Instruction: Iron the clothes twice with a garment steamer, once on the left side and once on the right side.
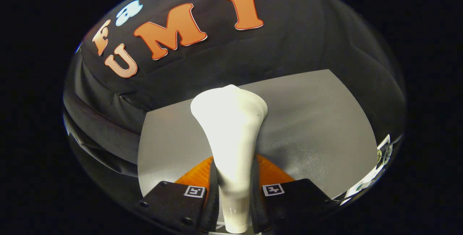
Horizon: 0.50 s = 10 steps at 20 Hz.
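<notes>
A white garment steamer [231, 133] stands up between my two fingers, its narrow handle clamped between them and its wide head flaring out beyond the fingertips. My gripper [234, 188] is shut on the steamer's handle, with both fingers pressing its sides. Beyond and under the steamer lies a flat grey surface [314, 130]; I cannot tell whether it is a table top or cloth. The steamer's head hangs above this grey surface, apart from it.
The booth's black cloth wall [289, 39] rises behind the grey surface and folds down along its left side [105, 133]. Some small light items with a marker tag [378, 162] sit past the grey surface's right corner.
</notes>
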{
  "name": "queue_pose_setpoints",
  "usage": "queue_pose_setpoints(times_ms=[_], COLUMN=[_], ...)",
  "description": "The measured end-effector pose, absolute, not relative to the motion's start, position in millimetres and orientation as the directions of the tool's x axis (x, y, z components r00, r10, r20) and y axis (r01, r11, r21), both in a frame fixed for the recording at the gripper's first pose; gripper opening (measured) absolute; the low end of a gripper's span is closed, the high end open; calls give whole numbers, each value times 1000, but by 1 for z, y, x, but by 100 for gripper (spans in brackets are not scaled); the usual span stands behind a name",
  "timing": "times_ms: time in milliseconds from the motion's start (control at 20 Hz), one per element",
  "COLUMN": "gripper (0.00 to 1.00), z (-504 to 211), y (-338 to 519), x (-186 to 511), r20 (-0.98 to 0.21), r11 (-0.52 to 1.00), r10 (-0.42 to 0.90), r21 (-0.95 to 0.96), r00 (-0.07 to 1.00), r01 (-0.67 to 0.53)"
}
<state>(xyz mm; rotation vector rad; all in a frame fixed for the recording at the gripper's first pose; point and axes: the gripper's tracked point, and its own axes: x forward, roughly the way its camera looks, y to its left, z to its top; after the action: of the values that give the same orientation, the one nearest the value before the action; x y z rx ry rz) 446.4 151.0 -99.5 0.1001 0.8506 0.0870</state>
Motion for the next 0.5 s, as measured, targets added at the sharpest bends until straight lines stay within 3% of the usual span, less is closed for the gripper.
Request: queue_pose_setpoints(times_ms=[500], gripper=[43], z=[-42], y=[148], x=[419], r20=[-515], r11=[979], r10=[160], r21=[190], r00=[842], r01=[-70])
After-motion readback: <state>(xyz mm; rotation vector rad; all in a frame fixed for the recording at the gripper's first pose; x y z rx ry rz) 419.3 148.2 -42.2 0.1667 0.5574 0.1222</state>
